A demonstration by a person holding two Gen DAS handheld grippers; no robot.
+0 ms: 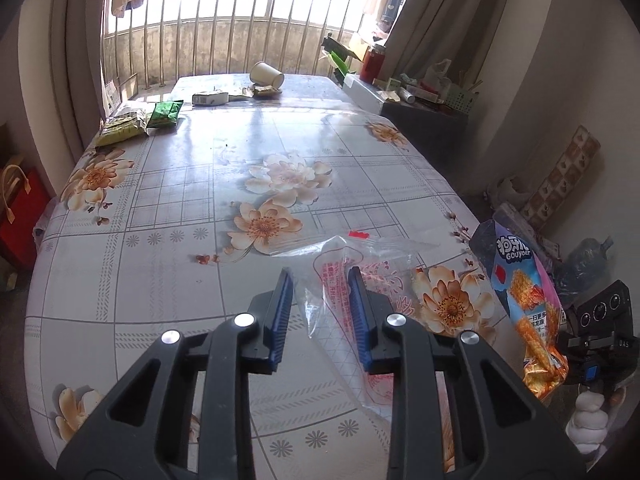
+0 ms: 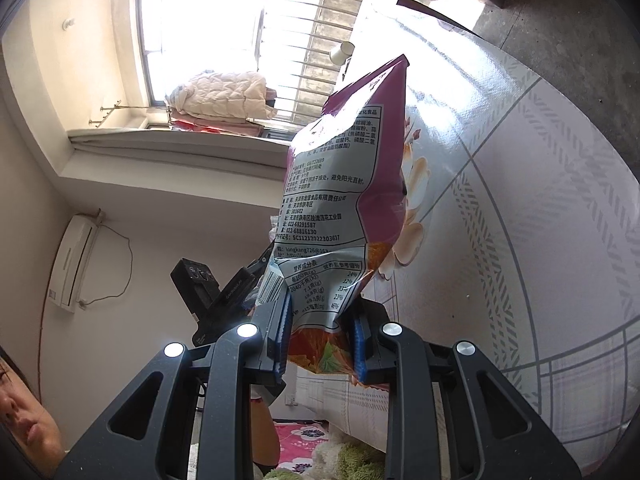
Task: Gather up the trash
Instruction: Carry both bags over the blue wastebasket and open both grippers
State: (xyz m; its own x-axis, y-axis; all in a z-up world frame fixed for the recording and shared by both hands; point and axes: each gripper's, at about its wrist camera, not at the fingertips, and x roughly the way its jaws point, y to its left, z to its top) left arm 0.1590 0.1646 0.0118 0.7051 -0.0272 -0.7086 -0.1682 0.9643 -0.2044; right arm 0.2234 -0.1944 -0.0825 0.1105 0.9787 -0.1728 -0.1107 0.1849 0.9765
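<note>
My left gripper (image 1: 320, 280) hovers low over the near part of the flowered table (image 1: 160, 208), open, its fingers either side of a clear plastic bag with red print (image 1: 360, 276) that lies crumpled on the cloth. My right gripper (image 2: 320, 312) is shut on a purple and orange snack bag (image 2: 340, 184), held up beside the table's right edge; the bag also shows in the left wrist view (image 1: 520, 300). At the far end lie green snack packets (image 1: 140, 120), a tipped paper cup (image 1: 267, 74), a small white box (image 1: 210, 98) and wrappers (image 1: 264, 90).
A red tote bag (image 1: 20, 216) stands on the floor at the left. A cluttered side cabinet (image 1: 420, 100) stands at the far right, with bags and a patterned roll (image 1: 560, 184) on the floor beside it. Railing and curtains lie beyond the table.
</note>
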